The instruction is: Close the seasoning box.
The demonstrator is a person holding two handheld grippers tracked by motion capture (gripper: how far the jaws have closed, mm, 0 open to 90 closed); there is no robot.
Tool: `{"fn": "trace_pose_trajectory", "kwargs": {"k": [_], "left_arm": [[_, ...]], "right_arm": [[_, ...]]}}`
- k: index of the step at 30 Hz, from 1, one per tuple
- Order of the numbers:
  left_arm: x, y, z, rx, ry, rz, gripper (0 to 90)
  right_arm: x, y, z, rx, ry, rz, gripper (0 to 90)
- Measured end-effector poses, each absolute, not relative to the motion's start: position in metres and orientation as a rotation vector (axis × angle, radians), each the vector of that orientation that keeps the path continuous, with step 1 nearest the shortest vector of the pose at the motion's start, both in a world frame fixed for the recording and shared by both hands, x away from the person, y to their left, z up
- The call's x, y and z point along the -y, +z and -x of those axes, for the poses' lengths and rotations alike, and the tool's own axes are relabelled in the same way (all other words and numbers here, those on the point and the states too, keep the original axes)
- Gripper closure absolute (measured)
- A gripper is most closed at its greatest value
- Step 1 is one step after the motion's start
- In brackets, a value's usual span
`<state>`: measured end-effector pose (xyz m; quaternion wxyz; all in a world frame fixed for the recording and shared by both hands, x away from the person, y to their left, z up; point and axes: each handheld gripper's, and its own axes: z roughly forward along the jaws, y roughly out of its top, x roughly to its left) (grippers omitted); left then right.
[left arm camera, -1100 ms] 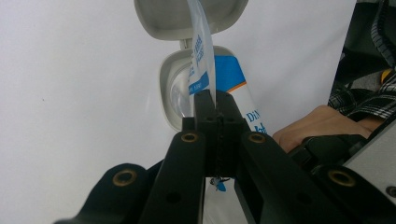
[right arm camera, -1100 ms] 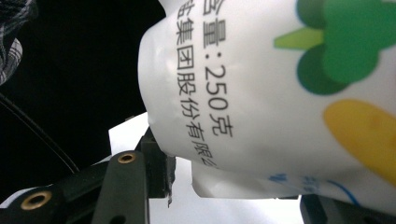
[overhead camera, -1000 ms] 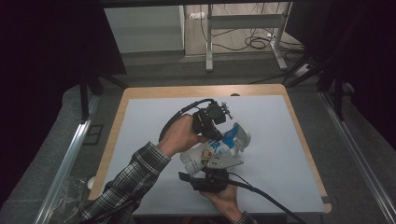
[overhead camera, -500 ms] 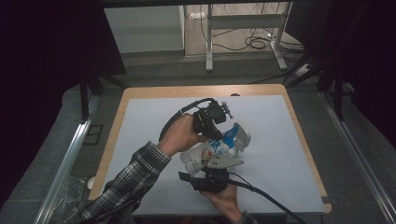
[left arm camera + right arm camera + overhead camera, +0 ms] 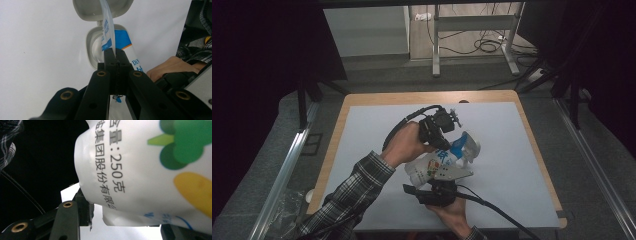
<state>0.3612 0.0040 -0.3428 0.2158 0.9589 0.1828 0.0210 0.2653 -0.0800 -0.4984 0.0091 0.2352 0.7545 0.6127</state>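
Observation:
A white pack (image 5: 432, 165) with a blue label and green and yellow print lies tilted above the table, its grey flip lid (image 5: 470, 146) open. My right gripper (image 5: 436, 181) is shut on the pack's lower body; in the right gripper view its jaws stand either side of the white pack (image 5: 150, 170), gripper midpoint (image 5: 125, 222). My left gripper (image 5: 446, 146) comes in from above by the pack's neck. In the left gripper view, the left gripper (image 5: 115, 53) is shut on a thin film strip (image 5: 107, 25) that rises past the open mouth (image 5: 91, 47) toward the lid (image 5: 85, 7).
A pale mat (image 5: 512, 150) covers the wooden table (image 5: 362, 100). A metal desk frame (image 5: 472, 30) and cables lie on the floor beyond. Dark curtains stand at both sides. The hand (image 5: 170, 67) that bears the right gripper appears in the left gripper view.

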Motion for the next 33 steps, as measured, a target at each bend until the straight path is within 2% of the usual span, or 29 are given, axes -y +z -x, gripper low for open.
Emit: {"fn": "trace_pose_trajectory", "kwargs": {"k": [33], "left_arm": [[0.0026,-0.3381,-0.3696,-0.496,0.025,-2.728,90.0]], "right_arm": [[0.0815,-0.4957,-0.2664,-2.357,1.948,-0.724,51.8]]}}
